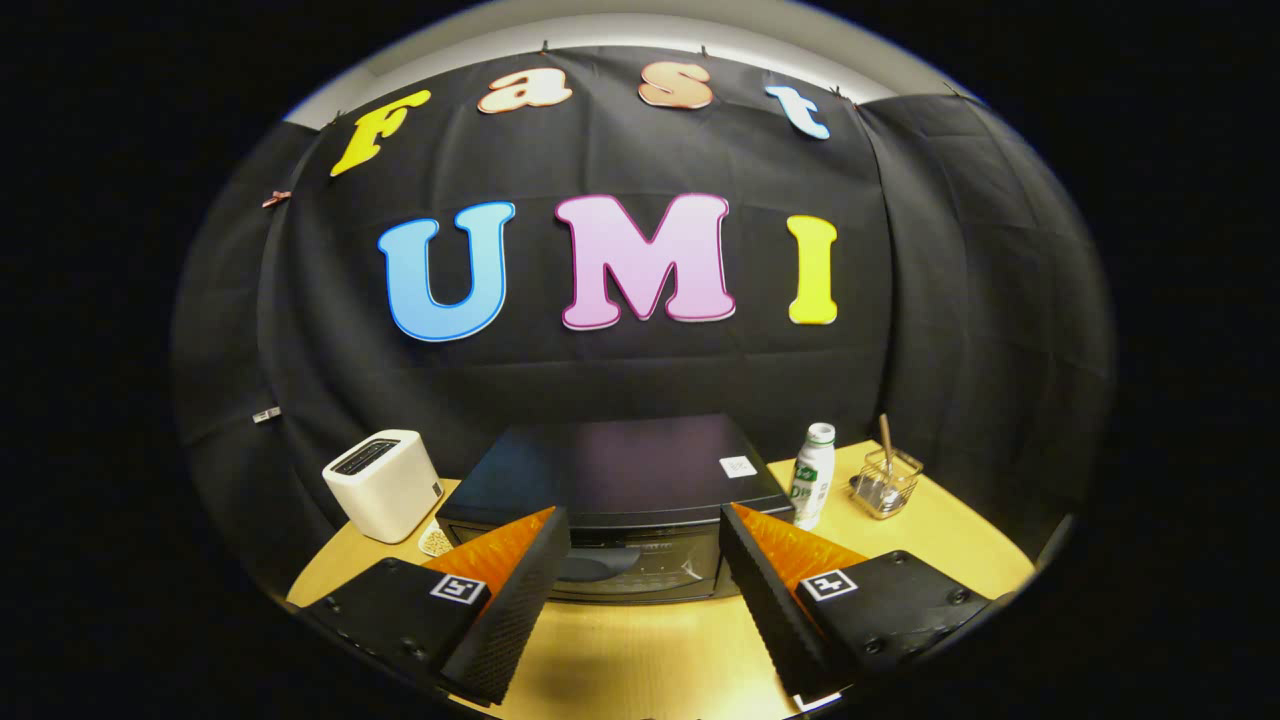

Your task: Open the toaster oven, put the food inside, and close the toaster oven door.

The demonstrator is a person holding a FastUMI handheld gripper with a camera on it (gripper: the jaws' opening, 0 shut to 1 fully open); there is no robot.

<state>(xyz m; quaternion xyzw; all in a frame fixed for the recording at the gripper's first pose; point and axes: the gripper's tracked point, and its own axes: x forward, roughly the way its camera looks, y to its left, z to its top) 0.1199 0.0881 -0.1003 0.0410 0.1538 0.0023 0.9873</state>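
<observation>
Gripper view — hand-held gripper (645, 530) spread wide before boxy, glossy-topped toaster oven (620, 500); door shut.

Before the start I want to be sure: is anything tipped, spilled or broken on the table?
Nothing stands out. The toaster oven is closed, and the white toaster, bottle and wire caddy stand upright. The gripper jaws are open, empty, just before the oven.

Hand-held gripper (645, 530): black screwed housings, each bearing a square black-and-white marker.

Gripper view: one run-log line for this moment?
gripper: open, empty | black toaster oven: door shut, just ahead of fingers | white toaster: beside oven | stage: door not opened
</observation>
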